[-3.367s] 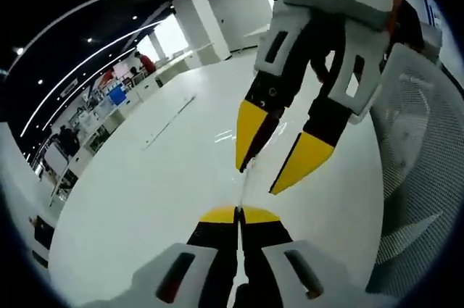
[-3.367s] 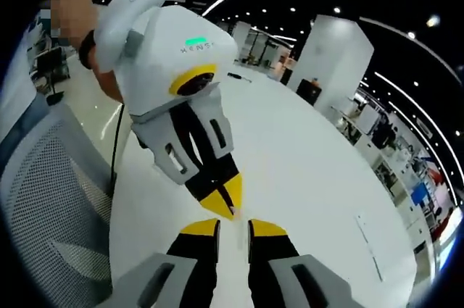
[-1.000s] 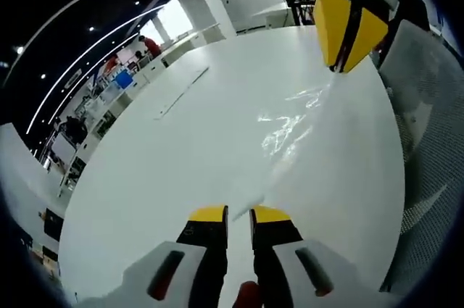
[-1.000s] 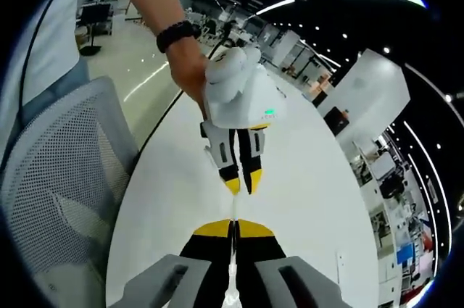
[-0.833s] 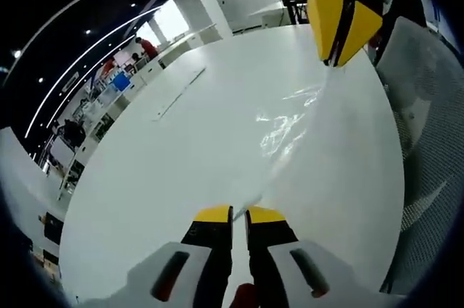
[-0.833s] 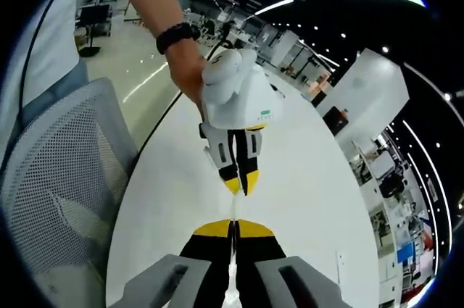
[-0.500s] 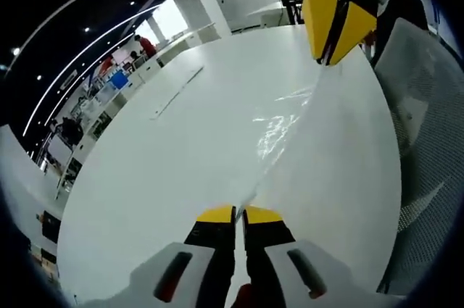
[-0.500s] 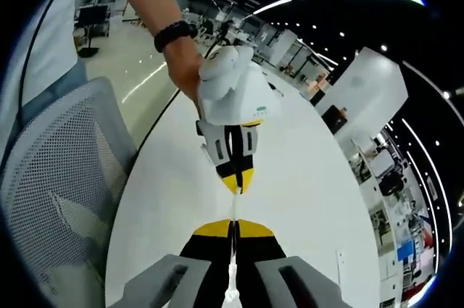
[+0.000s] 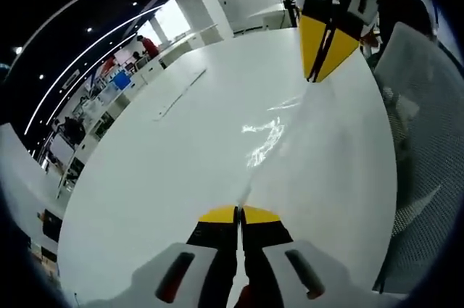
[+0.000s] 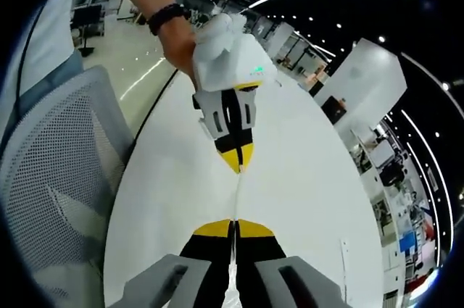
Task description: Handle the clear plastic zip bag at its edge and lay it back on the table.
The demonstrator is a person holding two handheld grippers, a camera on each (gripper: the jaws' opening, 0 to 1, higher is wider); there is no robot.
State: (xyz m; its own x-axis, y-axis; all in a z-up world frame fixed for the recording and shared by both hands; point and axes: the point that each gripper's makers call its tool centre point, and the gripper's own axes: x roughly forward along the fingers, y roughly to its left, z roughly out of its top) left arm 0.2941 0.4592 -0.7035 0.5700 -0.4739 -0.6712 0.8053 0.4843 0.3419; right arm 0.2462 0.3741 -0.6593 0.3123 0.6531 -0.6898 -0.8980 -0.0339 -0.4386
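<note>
Here the clear bag point(image 9: 270, 138) hangs stretched above the glossy white table point(image 9: 159, 177), pinched at opposite edges: the left gripper point(image 9: 238, 215) is clamped on the near edge, the right gripper point(image 9: 316, 76) on the far one. The left gripper view shows the bag's wrinkled, shiny film broadside; the right gripper view shows it edge-on as a thin line point(image 10: 236, 196) between the right gripper point(image 10: 233, 227) and left gripper point(image 10: 235, 165), plus a hand point(image 10: 177, 43) and a grey mesh chair point(image 10: 51, 199).
</note>
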